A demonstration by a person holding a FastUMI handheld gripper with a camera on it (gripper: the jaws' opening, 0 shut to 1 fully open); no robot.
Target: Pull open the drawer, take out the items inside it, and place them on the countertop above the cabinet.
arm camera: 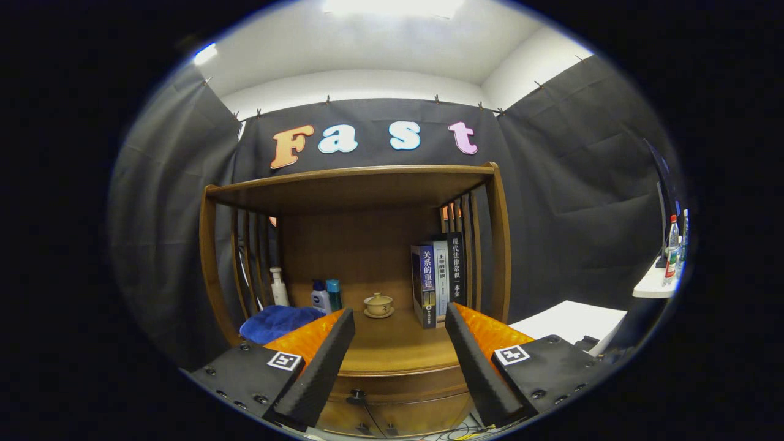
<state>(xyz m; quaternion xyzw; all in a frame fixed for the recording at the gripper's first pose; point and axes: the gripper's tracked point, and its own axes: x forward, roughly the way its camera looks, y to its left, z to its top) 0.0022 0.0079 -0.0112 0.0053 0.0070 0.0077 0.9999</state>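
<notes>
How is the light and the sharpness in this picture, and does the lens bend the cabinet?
Gripper view: a ceiling light is blown out to white; the shelf interior is dimmer, yet the books and the teacup stay sharp. Fisheye distortion bows the cabinet posts and top. The open gripper is in focus.

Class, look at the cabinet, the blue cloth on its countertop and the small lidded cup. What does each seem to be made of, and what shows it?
Cabinet: likely wood, warm brown with a soft sheen. Blue cloth: soft fabric, rumpled and matte. Lidded cup: probably glazed ceramic, pale and smooth. The gripper is open, holding nothing.
</notes>
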